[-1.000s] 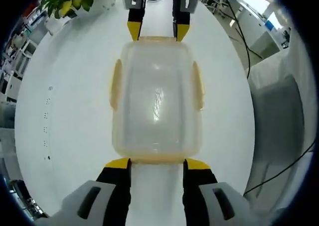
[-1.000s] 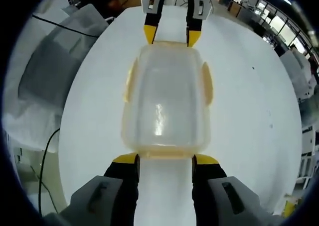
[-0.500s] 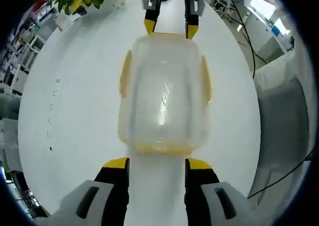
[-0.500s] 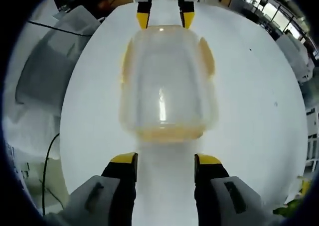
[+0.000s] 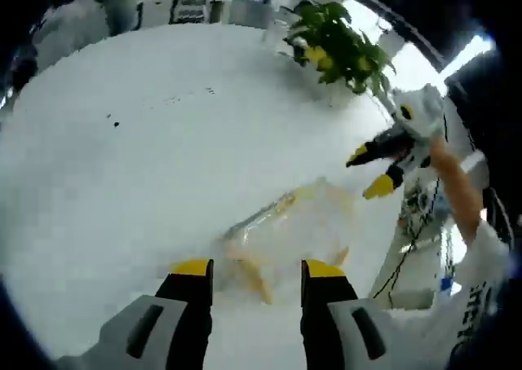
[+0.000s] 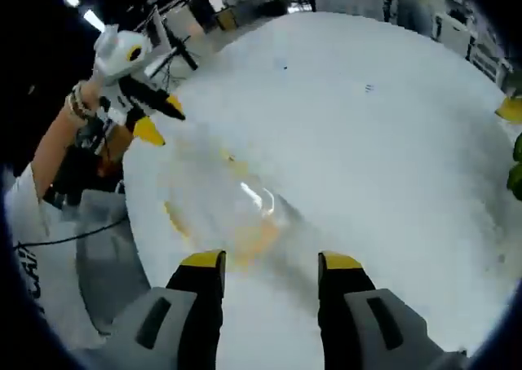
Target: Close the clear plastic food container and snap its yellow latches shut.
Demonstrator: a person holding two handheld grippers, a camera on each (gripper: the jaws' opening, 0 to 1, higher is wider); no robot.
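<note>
I have the clear container (image 5: 285, 235) lying on the white table (image 5: 122, 158), just ahead of my left gripper (image 5: 256, 269), whose yellow-tipped jaws stand apart with nothing between them. In the left gripper view the box is smeared by motion, but I can make out its pale body and a yellow latch (image 5: 254, 279) along the near edge, close to my left jaw tip. My right gripper (image 5: 373, 171) shows at the far side of the box, lifted off it and clear of the plastic, with a person's forearm (image 5: 457, 195) behind it; a potted plant (image 5: 338, 48) stands further back on the table. From the right gripper view, the container (image 6: 236, 211) sits in front of my right gripper (image 6: 271, 262), also spread wide and empty, and there my left gripper (image 6: 143, 113) is raised off to the side, not touching anything. As for progress, I judge the lid to be on the box, since it reads as one closed shape with yellow at its edges, though the blur is too heavy for me to say whether every latch is snapped down flat. With both tools off the box, I would take the latching as either finished or paused; a steadier look at each latch is what remains.
</note>
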